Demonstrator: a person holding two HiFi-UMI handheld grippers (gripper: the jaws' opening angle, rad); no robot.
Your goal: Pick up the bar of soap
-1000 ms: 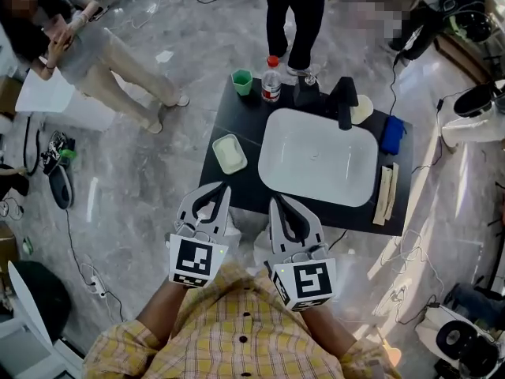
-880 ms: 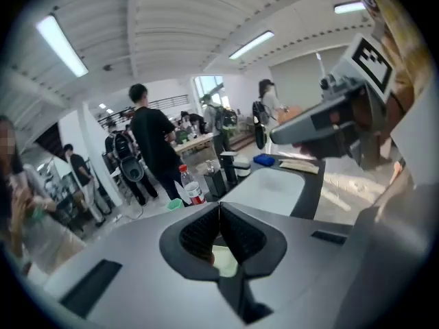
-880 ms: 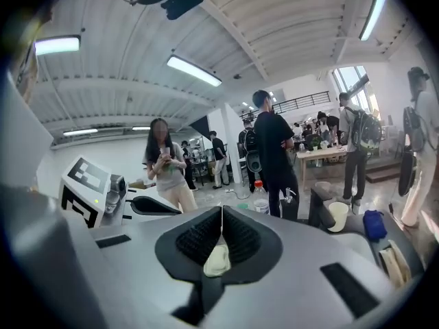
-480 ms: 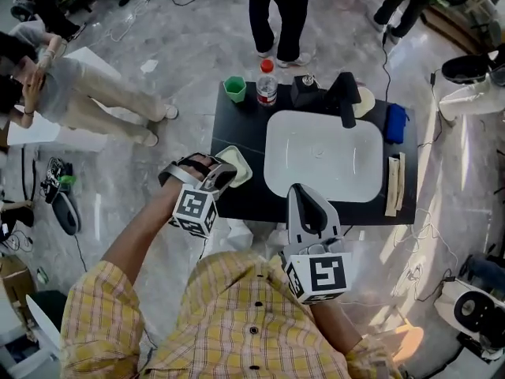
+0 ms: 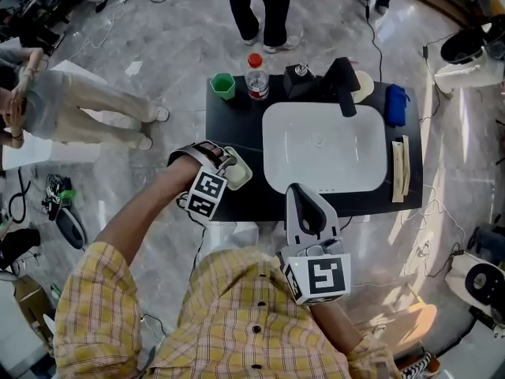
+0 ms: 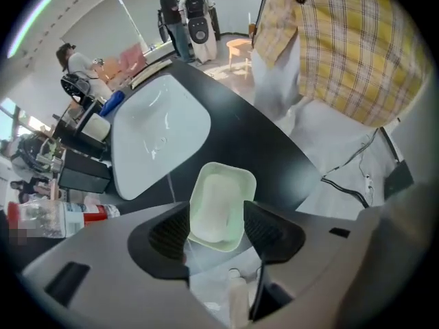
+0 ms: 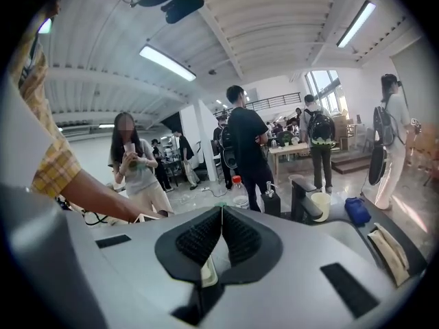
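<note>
**Left jaws spread over the soap dish, right jaws shut**

At the far left a person in pale trousers sat on the marble floor, well apart from the black table.

Over the table's left part the left gripper hung with its jaws wide apart. In its own view the left gripper had the near end of the pale green soap dish between its two ribbed pads. The bar of soap lay whitish inside that dish, untouched by either pad as far as I could see; whether the pads met the dish's rim I could not tell. From above, the soap dish sat on the table just left of the white basin, half covered by the jaws.

At the table's back edge stood a green cup; just to its right stood a clear bottle with a red cap. Beyond them a second person in dark clothes stood on the floor.

The basin filled the middle of the table. Over the table's near edge, in front of the basin, the right gripper hovered. In its own view the right gripper had its jaws pressed together at the tips, with nothing between them.

Behind the basin rose a black tap; a dark pump dispenser stood just to its left. Right of the basin a blue object lay at the far corner; pale wooden strips lay along the table's right edge.
</note>
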